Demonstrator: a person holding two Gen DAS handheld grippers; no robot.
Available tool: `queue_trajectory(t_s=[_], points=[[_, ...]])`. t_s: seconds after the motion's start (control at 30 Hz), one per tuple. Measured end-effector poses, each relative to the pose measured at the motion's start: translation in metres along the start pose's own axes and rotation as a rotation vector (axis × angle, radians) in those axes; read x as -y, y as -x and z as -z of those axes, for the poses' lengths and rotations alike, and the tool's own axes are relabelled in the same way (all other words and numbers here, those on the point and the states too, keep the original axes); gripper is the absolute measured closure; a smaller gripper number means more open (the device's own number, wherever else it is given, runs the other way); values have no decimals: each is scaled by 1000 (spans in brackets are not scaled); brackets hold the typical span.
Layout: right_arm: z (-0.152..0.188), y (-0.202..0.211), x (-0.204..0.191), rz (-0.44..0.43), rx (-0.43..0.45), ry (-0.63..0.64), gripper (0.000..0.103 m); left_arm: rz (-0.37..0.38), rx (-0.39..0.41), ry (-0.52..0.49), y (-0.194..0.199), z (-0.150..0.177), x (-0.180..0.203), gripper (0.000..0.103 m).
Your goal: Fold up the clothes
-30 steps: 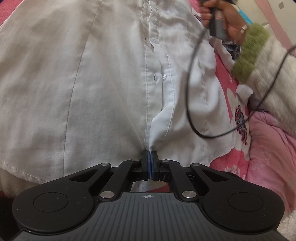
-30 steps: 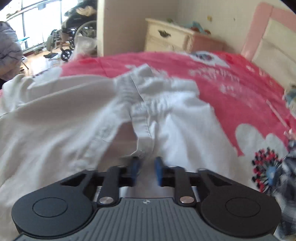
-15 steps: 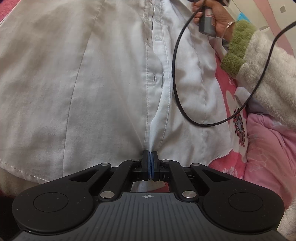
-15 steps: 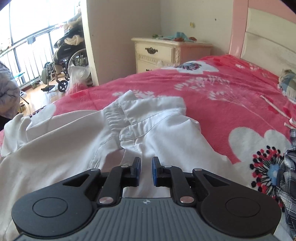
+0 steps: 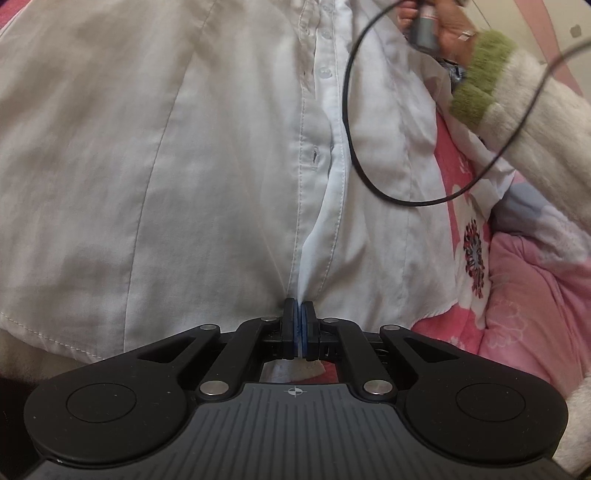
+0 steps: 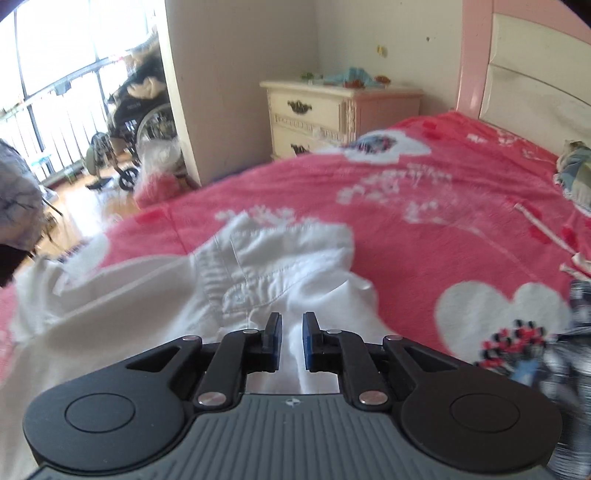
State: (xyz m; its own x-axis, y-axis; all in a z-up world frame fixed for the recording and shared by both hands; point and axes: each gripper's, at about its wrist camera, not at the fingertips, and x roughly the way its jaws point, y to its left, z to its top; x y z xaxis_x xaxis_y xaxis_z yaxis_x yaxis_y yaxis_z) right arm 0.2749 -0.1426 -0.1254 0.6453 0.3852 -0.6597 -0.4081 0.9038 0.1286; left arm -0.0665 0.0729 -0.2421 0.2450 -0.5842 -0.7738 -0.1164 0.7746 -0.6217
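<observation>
A red blanket (image 6: 424, 229) with white hearts and flowers covers the bed. A cream nightstand (image 6: 317, 114) stands beside the pink headboard (image 6: 476, 55). A wheelchair (image 6: 136, 122) sits near the bright window (image 6: 48, 74). Pink bedding (image 5: 524, 295) lies at the right.

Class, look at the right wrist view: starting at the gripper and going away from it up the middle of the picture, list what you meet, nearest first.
right gripper → white shirt → red floral blanket → cream nightstand → wall
</observation>
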Motion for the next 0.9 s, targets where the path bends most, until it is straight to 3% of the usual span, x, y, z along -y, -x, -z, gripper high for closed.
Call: queue_trajectory(t_s=[0.1,0.17,0.23,0.33,0.47,0.6,0.7,0.8,0.9], points=[[-5,72,12,-51,51,-17,86,7,7,2,3,1,3,92],[-4,124,16,-72,85,-18,82,27,27,-7,7,5,7,76],[2,170,16,-79,116,-21,80,21,62,-52,12,9,16,50],[19,224,9,-111,127,-46,80,-15,136,-148,23,18,30,34],[63,249,-35,-166,7,53,80,-15,217,-159,44,27,37,32],[127,223,-96,-213,-201,159,80,19,241,-113,69,40,38,33],[172,195,-132,-238,-339,186,80,33,242,-173,86,57,45,34],[203,181,-153,-200,-410,212,80,41,206,-221,91,75,51,36],[204,179,-144,-158,-427,110,80,28,197,-217,87,84,51,41]])
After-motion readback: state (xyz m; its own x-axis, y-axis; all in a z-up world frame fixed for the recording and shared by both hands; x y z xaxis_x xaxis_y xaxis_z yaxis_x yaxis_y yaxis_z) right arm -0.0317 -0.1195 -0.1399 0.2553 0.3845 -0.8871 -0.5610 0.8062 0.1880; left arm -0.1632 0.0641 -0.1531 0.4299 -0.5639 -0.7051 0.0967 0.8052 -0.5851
